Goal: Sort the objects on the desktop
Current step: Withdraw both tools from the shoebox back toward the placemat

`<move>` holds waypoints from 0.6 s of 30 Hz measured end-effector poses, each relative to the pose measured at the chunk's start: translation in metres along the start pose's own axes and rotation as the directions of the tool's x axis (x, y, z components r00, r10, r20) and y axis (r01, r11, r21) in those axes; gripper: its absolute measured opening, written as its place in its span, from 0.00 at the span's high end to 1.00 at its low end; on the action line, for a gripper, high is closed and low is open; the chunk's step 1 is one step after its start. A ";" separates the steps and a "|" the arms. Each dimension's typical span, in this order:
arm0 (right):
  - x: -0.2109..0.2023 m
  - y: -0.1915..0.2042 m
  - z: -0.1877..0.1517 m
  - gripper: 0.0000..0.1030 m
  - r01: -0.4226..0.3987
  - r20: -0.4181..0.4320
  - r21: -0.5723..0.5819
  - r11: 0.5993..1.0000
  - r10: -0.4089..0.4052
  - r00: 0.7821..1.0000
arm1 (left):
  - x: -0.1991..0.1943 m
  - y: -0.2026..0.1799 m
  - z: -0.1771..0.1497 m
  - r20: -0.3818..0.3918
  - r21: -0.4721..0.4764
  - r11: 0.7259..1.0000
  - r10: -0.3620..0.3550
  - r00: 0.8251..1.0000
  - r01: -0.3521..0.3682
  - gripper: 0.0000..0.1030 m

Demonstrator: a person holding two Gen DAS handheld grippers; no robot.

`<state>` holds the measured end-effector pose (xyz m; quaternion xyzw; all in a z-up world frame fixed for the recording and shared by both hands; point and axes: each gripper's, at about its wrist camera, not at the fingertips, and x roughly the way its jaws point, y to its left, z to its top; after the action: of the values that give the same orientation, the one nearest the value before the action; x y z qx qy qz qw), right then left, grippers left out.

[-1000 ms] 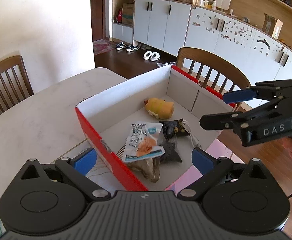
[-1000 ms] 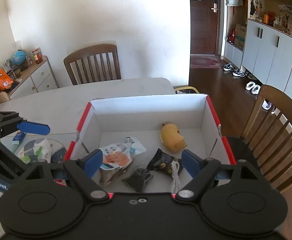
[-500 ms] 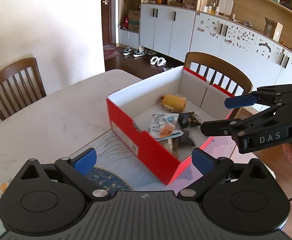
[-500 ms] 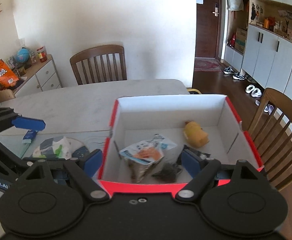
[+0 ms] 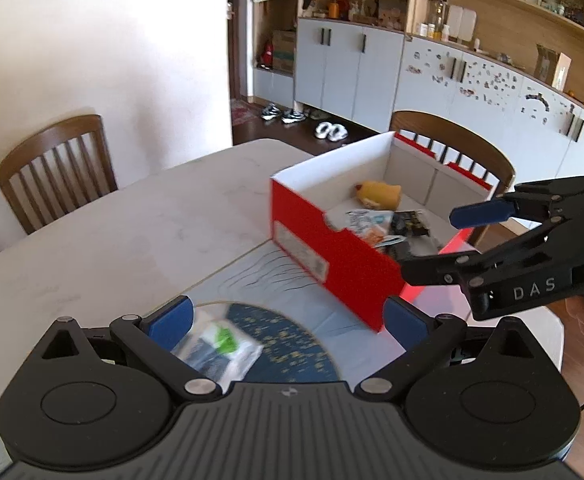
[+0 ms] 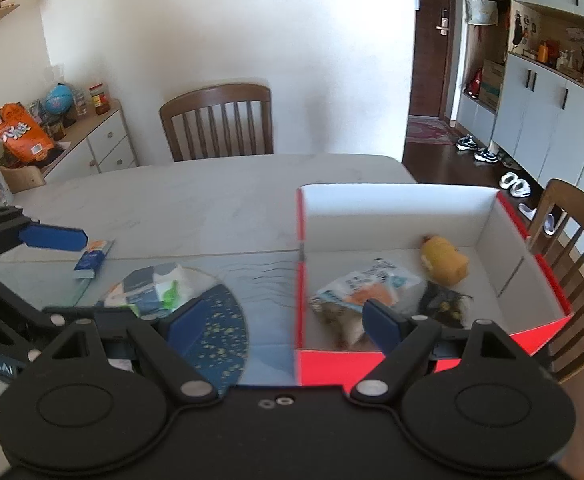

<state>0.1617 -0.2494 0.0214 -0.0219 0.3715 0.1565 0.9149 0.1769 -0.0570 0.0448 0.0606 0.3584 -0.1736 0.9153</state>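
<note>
Left wrist, packet [image 5: 216, 346] between open left tool [image 5: 288, 316] pads

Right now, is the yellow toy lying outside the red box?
No, the yellow toy lies inside the red box, near its far wall, beside the snack packets.

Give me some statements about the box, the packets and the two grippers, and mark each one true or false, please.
1. The yellow toy lies inside the red box. True.
2. The left gripper is shut on a packet. False: it is open and holds nothing.
3. A white packet lies on the table, outside the box. True.
4. The box stands on a chair. False: it stands on the table.
5. The right gripper is open. True.
6. The small blue carton is in the box. False: it lies on the table.
</note>
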 end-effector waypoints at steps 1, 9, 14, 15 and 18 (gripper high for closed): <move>0.002 0.006 -0.002 0.17 -0.002 -0.003 -0.006 1.000 0.002 1.000 | -0.003 0.005 -0.004 0.006 0.002 1.000 0.008 1.000 -0.008 0.01; 0.012 0.067 -0.020 0.16 -0.030 -0.038 -0.118 0.993 0.026 0.999 | -0.016 0.058 -0.030 0.007 -0.069 0.995 0.070 0.998 -0.069 0.01; 0.016 0.100 -0.031 0.15 -0.064 -0.056 -0.157 0.985 0.056 0.997 | -0.015 0.082 -0.048 0.004 -0.074 0.987 0.141 0.990 -0.141 0.01; 0.016 0.106 -0.033 0.16 -0.069 -0.057 -0.166 0.984 0.061 0.997 | -0.016 0.086 -0.053 0.002 -0.086 0.987 0.139 0.990 -0.138 0.01; 0.019 0.123 -0.038 0.15 -0.088 -0.066 -0.177 0.980 0.077 0.995 | -0.012 0.100 -0.066 -0.018 -0.127 0.981 0.146 0.989 -0.147 0.01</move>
<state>0.1122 -0.1335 -0.0097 -0.0934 0.3834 0.2264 0.8905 0.1625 0.0557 0.0030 0.0286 0.3671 -0.0822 0.9261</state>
